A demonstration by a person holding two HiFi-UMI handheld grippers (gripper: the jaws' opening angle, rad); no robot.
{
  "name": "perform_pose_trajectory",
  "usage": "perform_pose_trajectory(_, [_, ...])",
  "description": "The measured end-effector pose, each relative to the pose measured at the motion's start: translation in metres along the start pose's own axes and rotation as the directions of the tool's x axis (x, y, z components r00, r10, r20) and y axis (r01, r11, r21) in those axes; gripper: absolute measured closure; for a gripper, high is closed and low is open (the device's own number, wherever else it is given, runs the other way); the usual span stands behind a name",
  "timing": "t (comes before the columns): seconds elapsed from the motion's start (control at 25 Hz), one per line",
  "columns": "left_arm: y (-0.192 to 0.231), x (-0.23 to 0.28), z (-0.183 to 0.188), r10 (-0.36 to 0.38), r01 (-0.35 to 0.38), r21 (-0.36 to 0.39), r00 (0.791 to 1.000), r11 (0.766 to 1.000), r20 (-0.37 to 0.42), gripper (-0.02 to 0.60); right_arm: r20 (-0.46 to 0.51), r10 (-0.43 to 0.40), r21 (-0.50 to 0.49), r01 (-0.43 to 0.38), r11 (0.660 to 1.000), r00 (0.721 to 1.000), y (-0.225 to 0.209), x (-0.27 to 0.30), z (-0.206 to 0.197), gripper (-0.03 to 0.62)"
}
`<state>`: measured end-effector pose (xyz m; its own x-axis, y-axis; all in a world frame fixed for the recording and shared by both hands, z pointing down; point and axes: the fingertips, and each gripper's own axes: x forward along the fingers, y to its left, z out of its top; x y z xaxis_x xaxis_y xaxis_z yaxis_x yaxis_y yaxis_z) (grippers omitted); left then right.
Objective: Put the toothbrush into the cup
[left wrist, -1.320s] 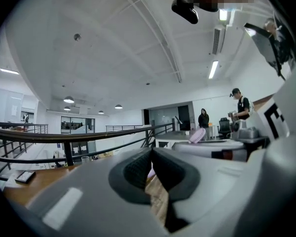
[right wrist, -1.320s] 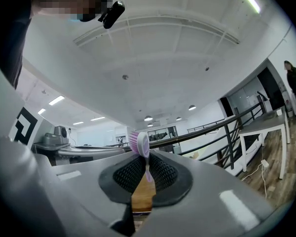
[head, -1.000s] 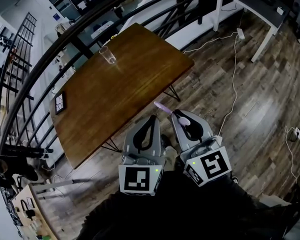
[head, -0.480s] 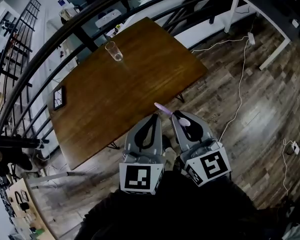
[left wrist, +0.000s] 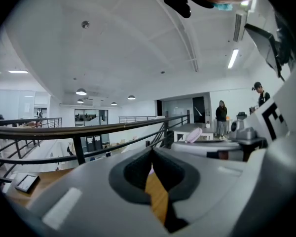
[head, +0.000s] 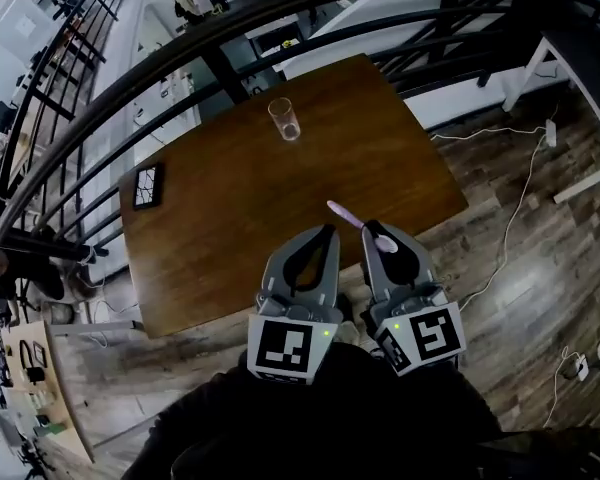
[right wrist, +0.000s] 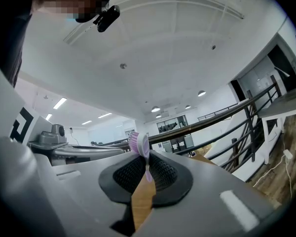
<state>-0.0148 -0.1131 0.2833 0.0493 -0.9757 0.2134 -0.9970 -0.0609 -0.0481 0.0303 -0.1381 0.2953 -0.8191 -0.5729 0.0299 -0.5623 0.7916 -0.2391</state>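
A clear glass cup [head: 284, 118] stands upright near the far edge of the brown wooden table [head: 220, 218]. My right gripper [head: 373, 228] is shut on a pink toothbrush [head: 342, 213]. Its thin handle pokes up-left over the table's near edge, and its bristled head [right wrist: 139, 143] stands above the jaws in the right gripper view [right wrist: 147, 174]. The left gripper [head: 325, 231] is beside it on the left, shut with nothing in it; its tips [left wrist: 151, 152] meet. Both grippers are well short of the cup.
A dark square tile [head: 147, 186] lies at the table's left end. A black metal railing [head: 220, 63] runs close behind the table. A white table [head: 580, 58] and a white cable [head: 520, 208] on the wooden floor are to the right. People [left wrist: 221, 117] stand far off.
Both grippers have moved forward together, from over the floor to the table's near edge. The cup and table sit closer in the head view. The toothbrush stays gripped.
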Motion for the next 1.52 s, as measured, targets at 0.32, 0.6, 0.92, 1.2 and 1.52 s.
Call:
perform_pose_trajectory(0.32, [0.043, 0.017, 0.014, 0.063, -0.062, -0.022, 0.997, 0.998, 0.046, 0.572, 0.014, 0.048, -0.041, -0.047, 0.998, 0.999, 0.002, 0.046, 0.017, 0.569])
perform_pose_trajectory(0.6, [0.065, 0.039, 0.015, 0.117, -0.114, -0.055, 0.992, 0.992, 0.053, 0.572, -0.017, 0.098, -0.069, -0.099, 0.993, 0.995, -0.006, 0.076, 0.015, 0.569])
perform_pose_trajectory(0.92, [0.101, 0.064, 0.016, 0.176, -0.171, -0.084, 0.983, 0.982, 0.054, 0.572, -0.06, 0.158, -0.075, -0.162, 0.984, 0.986, -0.009, 0.121, 0.011, 0.571])
perform_pose_trajectory(1.2, [0.123, 0.092, 0.003, 0.205, -0.202, -0.126, 0.979, 0.971, 0.014, 0.572, -0.112, 0.176, -0.073, -0.184, 0.98, 0.978, -0.024, 0.157, 0.002, 0.571])
perform_pose_trajectory(1.52, [0.165, 0.116, -0.003, 0.28, -0.28, -0.131, 0.96, 0.951, -0.014, 0.572, -0.148, 0.222, -0.068, -0.234, 0.97, 0.964, -0.027, 0.209, -0.002, 0.571])
